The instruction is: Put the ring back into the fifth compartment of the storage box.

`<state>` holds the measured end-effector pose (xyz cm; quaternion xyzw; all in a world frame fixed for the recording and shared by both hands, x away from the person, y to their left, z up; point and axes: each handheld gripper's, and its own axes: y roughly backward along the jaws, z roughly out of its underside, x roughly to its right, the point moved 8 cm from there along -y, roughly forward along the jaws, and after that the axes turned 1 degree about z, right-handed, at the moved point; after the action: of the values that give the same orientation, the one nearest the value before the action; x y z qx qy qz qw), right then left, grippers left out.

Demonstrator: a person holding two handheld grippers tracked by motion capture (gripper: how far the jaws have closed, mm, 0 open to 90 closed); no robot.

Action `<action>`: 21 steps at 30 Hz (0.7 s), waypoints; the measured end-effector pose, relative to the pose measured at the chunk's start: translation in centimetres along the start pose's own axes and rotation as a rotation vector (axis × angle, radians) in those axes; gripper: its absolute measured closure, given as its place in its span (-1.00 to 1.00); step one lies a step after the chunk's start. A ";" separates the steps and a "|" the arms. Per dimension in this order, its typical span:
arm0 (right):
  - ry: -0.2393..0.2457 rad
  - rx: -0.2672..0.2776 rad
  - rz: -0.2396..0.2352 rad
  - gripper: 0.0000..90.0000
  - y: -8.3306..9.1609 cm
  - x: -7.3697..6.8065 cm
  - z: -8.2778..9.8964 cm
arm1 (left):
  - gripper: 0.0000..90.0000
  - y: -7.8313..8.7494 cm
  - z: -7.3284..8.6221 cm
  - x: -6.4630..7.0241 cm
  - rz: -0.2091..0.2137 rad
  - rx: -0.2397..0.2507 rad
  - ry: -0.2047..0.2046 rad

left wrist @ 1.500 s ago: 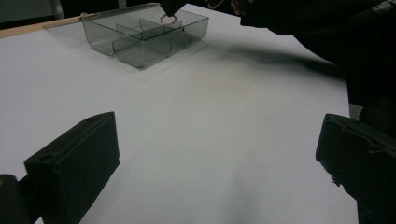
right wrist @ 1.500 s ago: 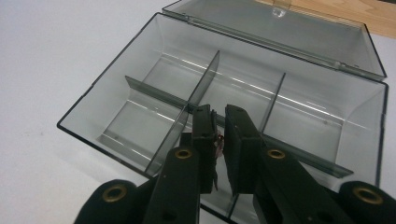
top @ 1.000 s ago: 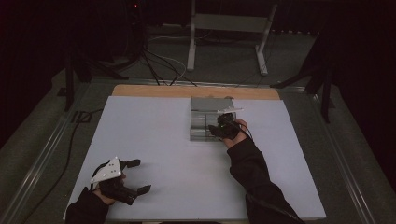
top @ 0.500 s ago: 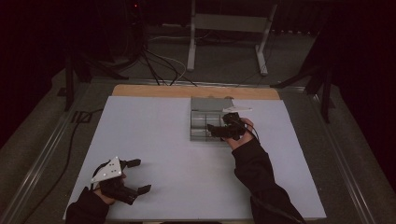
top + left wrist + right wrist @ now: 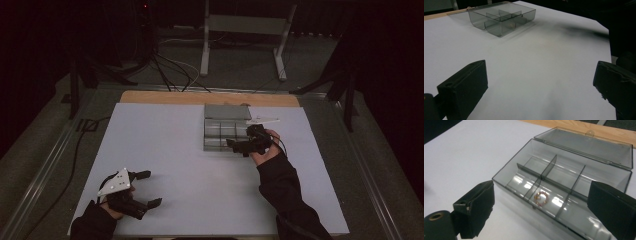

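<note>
Item: ring (image 5: 541, 198), small, a loop of reddish-gold beads or links, lying flat on the floor of the middle front compartment of the box (image 5: 506, 171). I judge it very light and a little loose-jointed, likely to skate on the smooth plastic; I would take it across its outer edge with the jaw tips, coming straight down between the dividers, since the walls leave little room. Item: box, smoky clear plastic, stiff, split into several compartments, lid (image 5: 599, 147) thrown back flat behind it; it sits toward the far middle of the white table (image 5: 165, 150), just in front of the wooden strip (image 5: 165, 97). I expect it to slide if nudged, being light and hard. Item: right gripper (image 5: 239, 147), at the box's right front corner, jaws spread wide and just been opening, nothing between them; from its own view the ring lies beyond the pads, untouched. Item: left gripper (image 5: 148, 188), resting near the table's front left corner, well apart from the box, jaws spread and empty. Item: thin white piece (image 5: 262, 120) beside the lid, too small for me to identify
</note>
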<state>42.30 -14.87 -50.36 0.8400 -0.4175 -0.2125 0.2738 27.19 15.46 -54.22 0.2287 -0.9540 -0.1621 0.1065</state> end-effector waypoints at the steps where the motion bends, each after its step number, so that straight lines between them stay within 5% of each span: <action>1: -0.001 0.008 -0.002 -0.89 0.3 0.0 0.1 | -0.98 0.0 0.0 0.0 -0.001 -0.002 0.000; 5: 0.027 0.024 0.008 -0.94 1.3 0.2 0.5 | -0.98 0.0 0.1 0.0 -0.002 -0.002 0.001; 21: 0.010 0.049 -0.012 -0.94 4.4 0.8 3.5 | -0.98 0.0 0.0 0.0 -0.004 -0.005 -0.005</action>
<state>38.15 -18.69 -50.30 0.8500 -0.4160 -0.1997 0.2541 27.17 15.42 -54.26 0.2297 -0.9534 -0.1654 0.1044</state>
